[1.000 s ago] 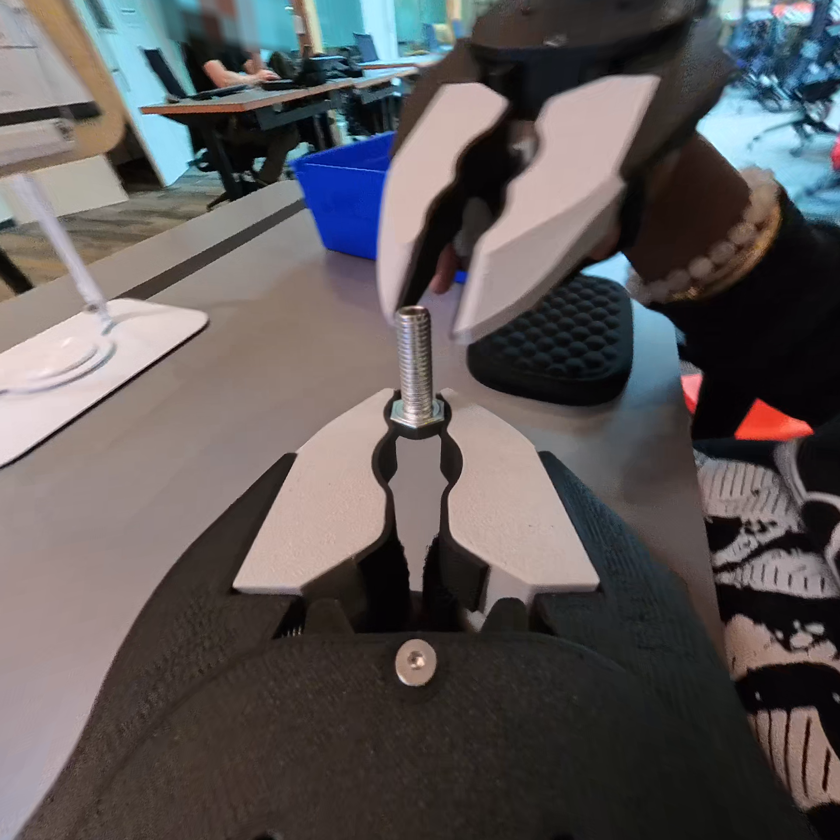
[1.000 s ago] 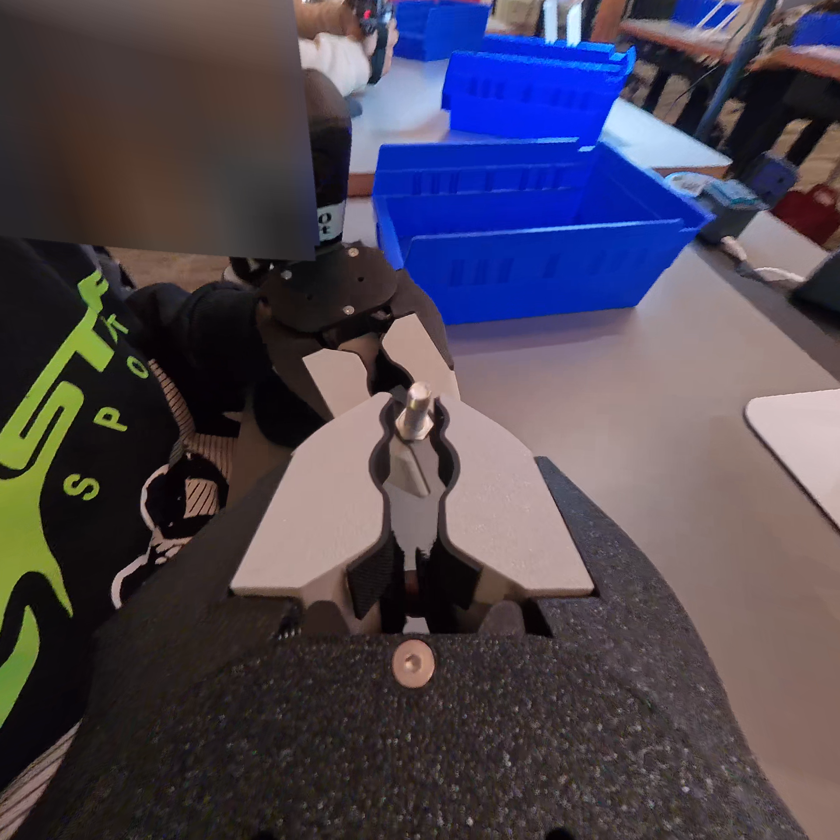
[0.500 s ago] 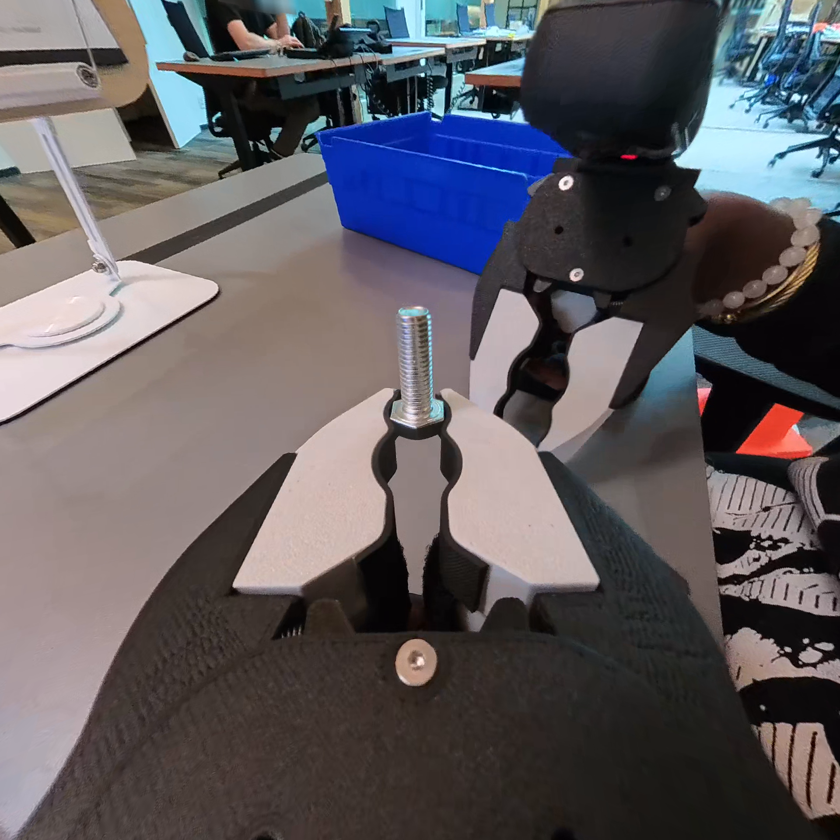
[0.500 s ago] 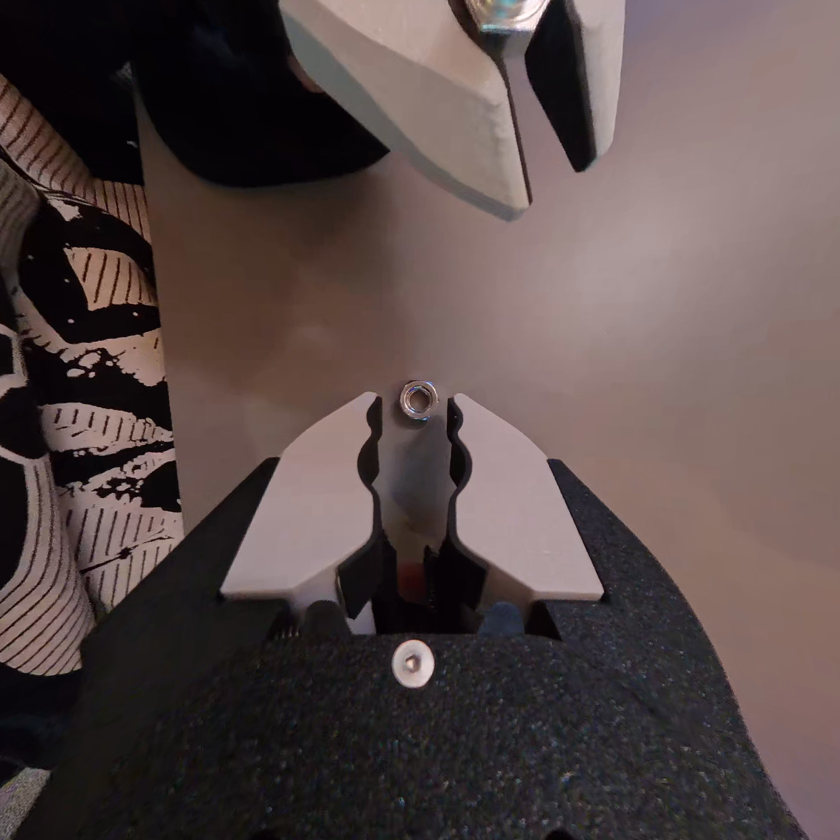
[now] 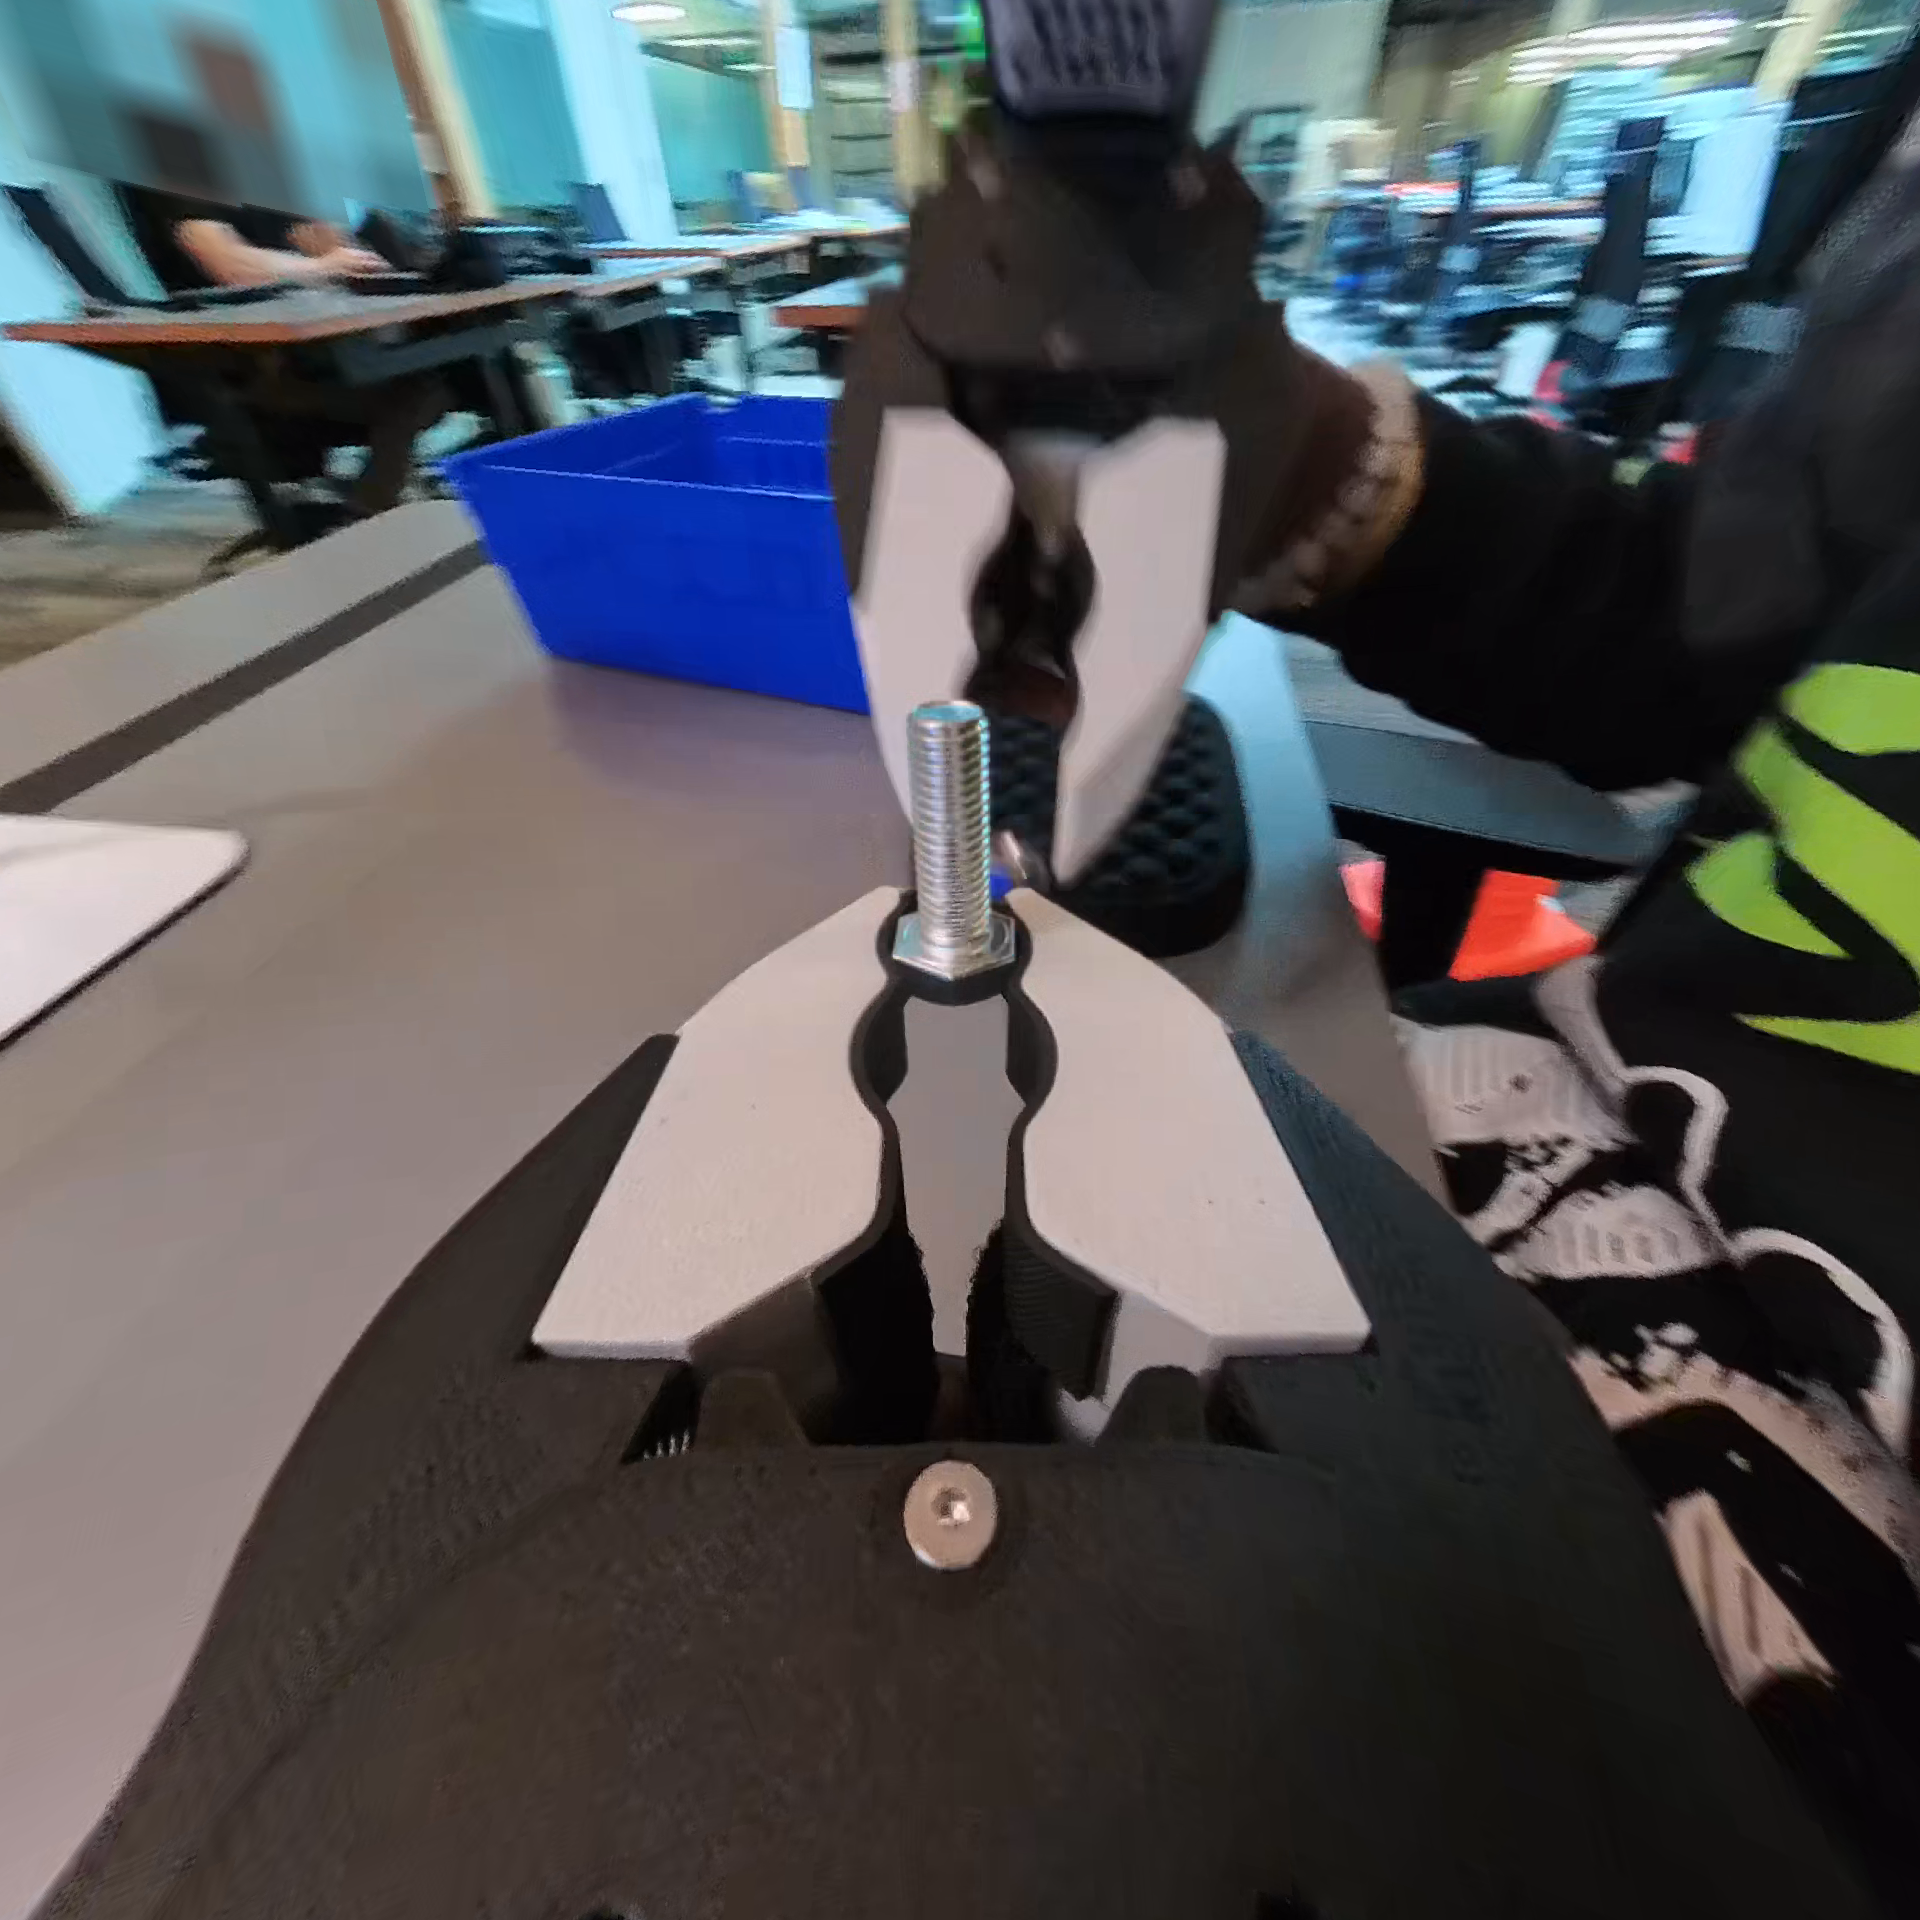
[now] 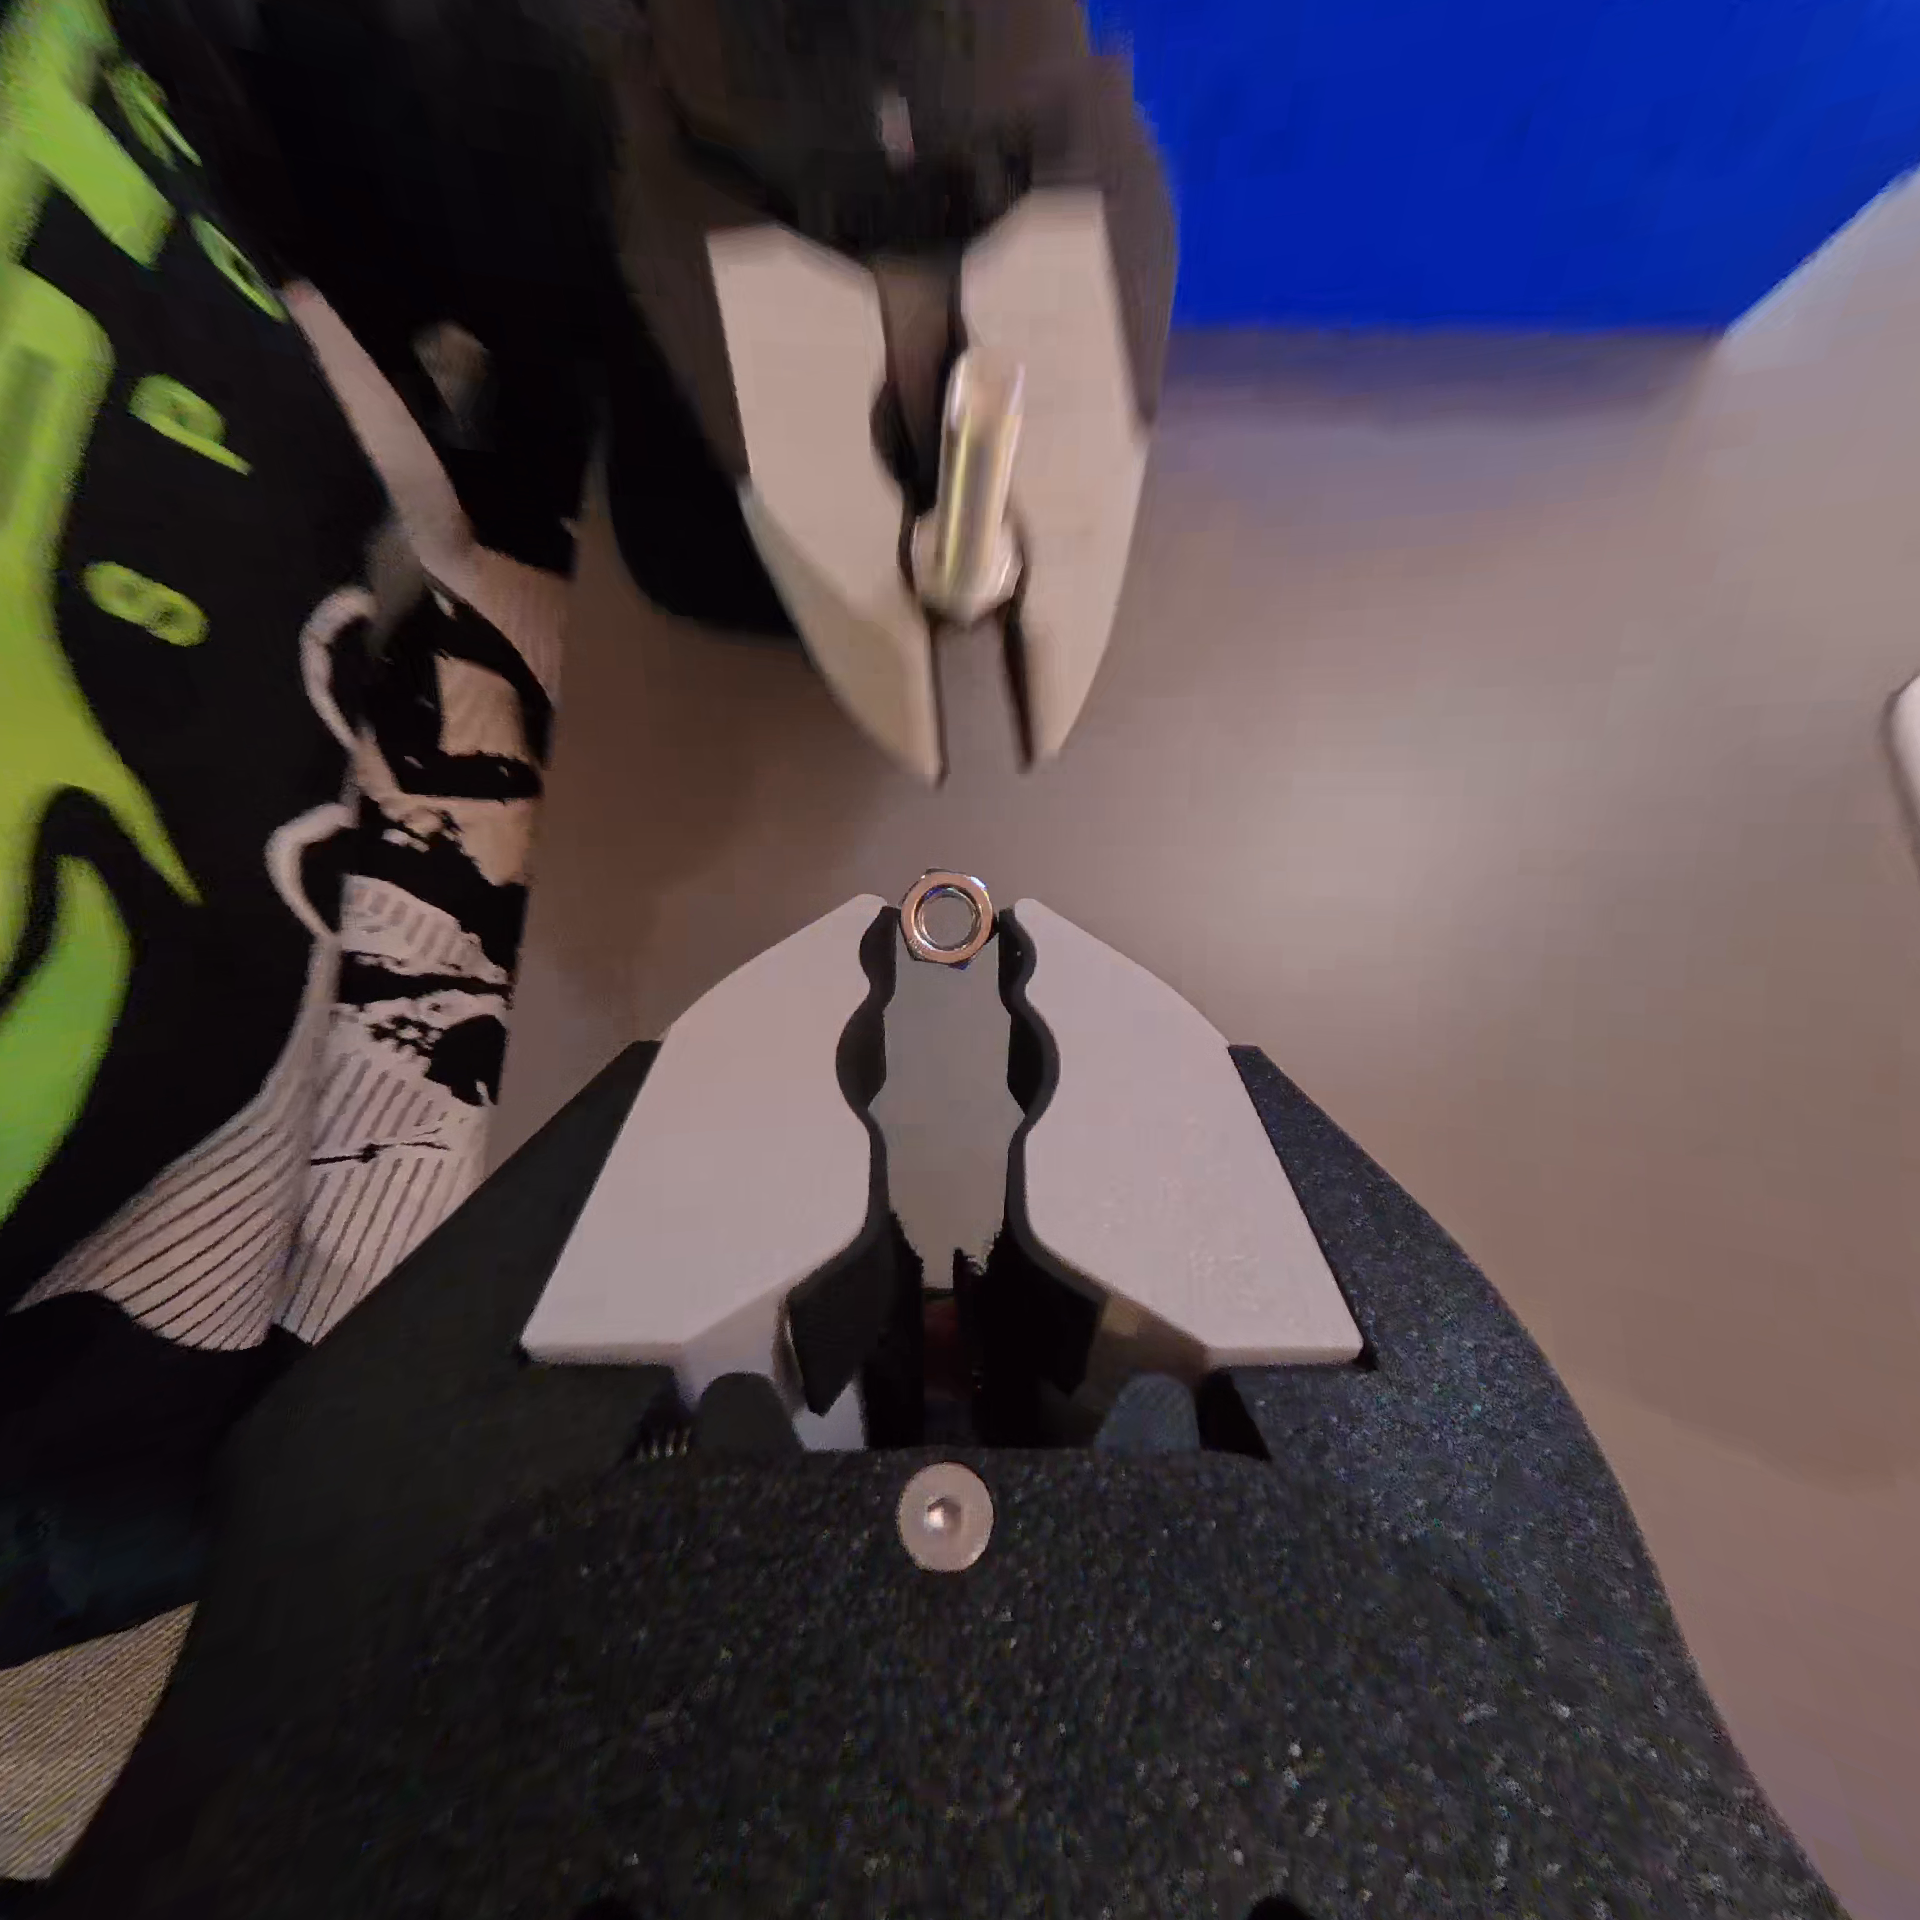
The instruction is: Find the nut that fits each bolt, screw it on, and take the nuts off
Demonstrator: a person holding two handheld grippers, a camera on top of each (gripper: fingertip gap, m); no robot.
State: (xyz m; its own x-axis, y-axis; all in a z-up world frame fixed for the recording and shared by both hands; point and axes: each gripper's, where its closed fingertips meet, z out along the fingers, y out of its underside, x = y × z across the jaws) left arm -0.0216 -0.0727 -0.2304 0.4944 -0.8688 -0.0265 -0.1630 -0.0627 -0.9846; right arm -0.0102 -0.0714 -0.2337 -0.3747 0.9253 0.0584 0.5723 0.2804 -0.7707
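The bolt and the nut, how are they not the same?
The bolt is a long threaded rod with a hex head; the nut is a small flat ring with a hole through it. The bolt stands upright, its head pinched in the left claw; the nut sits between the right claw's tips. The bolt's threads are bare, the nut not on it. Both are shiny silver metal.

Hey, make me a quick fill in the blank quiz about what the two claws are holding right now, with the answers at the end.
1. The left claw grips the bolt by its ___.
2. The right claw pinches a small silver ___ at its tips.
3. The bolt's threaded shaft points ___.
4. The bin on the table is ___ in colour.

Answers: head; nut; up; blue
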